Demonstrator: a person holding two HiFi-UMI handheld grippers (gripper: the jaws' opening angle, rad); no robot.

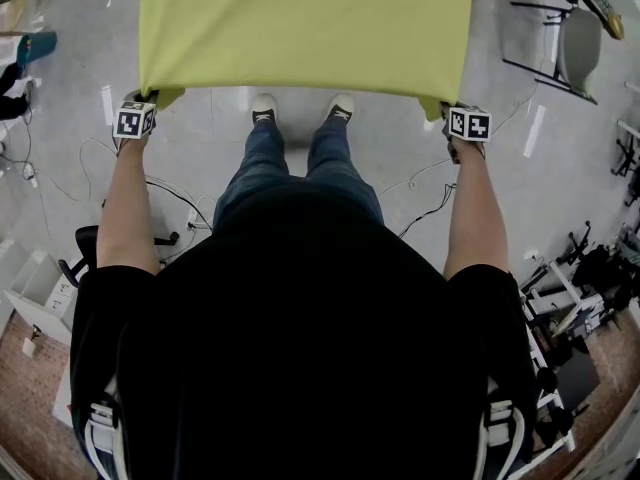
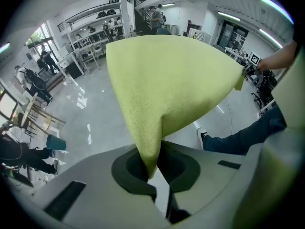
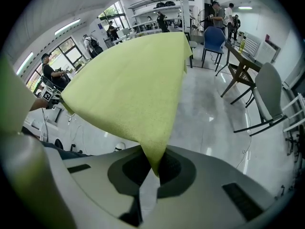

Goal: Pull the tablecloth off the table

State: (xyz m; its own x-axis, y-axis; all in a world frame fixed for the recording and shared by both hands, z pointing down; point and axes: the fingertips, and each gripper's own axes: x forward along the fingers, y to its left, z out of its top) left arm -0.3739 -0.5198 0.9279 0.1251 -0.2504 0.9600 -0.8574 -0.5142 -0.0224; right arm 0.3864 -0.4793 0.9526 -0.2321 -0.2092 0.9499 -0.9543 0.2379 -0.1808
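Left gripper (image 2: 152, 175) is closed on the near left corner of the yellow-green tablecloth (image 1: 305, 28); right gripper (image 3: 153, 173) is closed on the near right corner. Cloth is held spread out ahead of the person, near edge above the shoes (image 1: 264, 108) and grey floor (image 1: 200, 158).

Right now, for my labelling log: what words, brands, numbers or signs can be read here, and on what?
No text can be read.
Left gripper and right gripper: marker cubes show only black-and-white square patterns, no letters.
Tablecloth: plain yellow-green, no print.
Wall panel in the right gripper view: too small to read.
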